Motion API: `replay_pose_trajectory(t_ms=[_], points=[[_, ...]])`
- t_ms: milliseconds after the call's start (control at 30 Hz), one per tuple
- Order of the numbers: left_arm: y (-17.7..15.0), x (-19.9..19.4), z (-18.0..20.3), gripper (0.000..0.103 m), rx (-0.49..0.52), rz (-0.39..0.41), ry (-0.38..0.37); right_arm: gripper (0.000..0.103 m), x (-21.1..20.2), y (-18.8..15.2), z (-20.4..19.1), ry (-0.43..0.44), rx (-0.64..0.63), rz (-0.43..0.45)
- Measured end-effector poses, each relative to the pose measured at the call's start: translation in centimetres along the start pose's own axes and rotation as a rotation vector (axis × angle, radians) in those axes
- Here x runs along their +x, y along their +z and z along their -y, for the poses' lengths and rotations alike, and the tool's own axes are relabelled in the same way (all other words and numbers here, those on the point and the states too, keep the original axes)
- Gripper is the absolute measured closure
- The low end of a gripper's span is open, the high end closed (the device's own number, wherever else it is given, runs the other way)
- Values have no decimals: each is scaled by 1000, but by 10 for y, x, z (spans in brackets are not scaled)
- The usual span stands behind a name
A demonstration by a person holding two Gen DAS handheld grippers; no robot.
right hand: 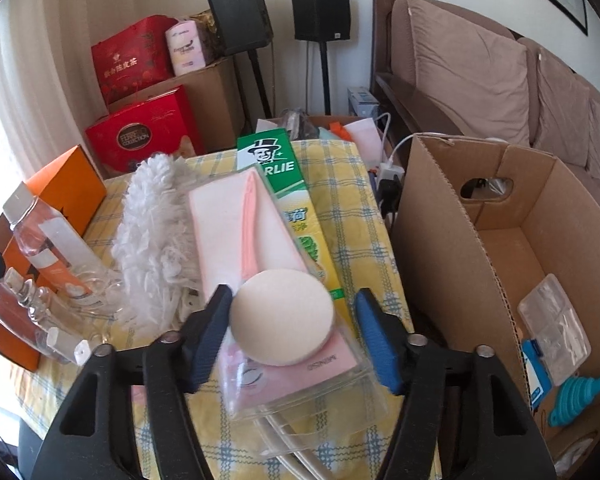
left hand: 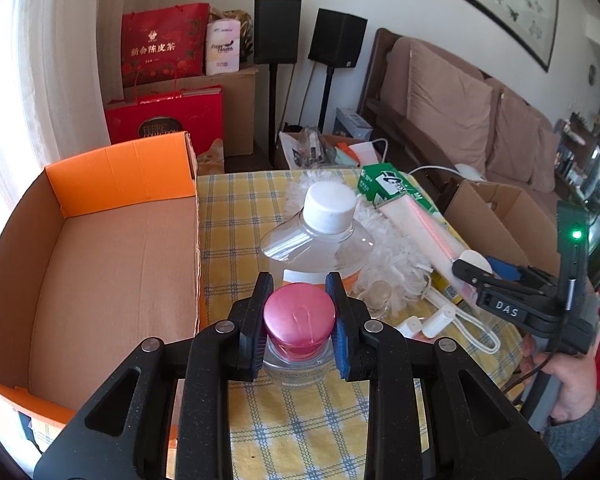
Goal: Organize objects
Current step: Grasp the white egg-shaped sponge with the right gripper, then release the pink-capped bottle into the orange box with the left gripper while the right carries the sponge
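Left hand-held gripper (left hand: pixel 298 322): we are clamping it on the pink-capped jar (left hand: pixel 299 320), both blue pads pressing the sides of the cap.
Jar: it is standing upright on the table (left hand: pixel 236 208), just in front of the clear bottle (left hand: pixel 320 236) with the white cap.
Right hand-held gripper (right hand: pixel 296 334): we are holding it with the jaws apart around the near end of the clear packet (right hand: pixel 268 280); we cannot tell whether either pad is touching it.
Packet: it is holding a round cream puff (right hand: pixel 282 316) and a pink handle, and is lying across the green toothpaste box (right hand: pixel 284 168) and beside the white duster (right hand: pixel 156 224).
Left box (left hand: pixel 112 264): an orange-lined cardboard box is sitting at the table's left edge, showing a bare floor.
Right box (right hand: pixel 440 216): a brown cardboard box is standing beside the table, with a teal funnel (right hand: pixel 578 398) and a clear plastic case (right hand: pixel 554 324) inside.
Table cloth: yellow check with blue lines is covering the table.
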State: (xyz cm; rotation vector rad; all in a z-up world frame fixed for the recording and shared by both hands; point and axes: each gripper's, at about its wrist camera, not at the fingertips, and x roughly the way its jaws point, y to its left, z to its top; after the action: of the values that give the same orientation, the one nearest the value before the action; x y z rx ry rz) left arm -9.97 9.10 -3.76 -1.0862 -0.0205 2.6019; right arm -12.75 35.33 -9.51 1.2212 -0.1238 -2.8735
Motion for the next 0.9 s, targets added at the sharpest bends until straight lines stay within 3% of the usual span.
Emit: replay_pose_trajectory(t_ms=[133,500,900], points=[[2,-7,0,78,-5,12,-9,54,-5,0,0,-4,-15,21],[12,-32,-5,78,-20,57,-35,71,-20,2,12,-4,15,62],[34,-88,-32,78,-55,145,-69,73,-62,14,-6,35,-10,106]])
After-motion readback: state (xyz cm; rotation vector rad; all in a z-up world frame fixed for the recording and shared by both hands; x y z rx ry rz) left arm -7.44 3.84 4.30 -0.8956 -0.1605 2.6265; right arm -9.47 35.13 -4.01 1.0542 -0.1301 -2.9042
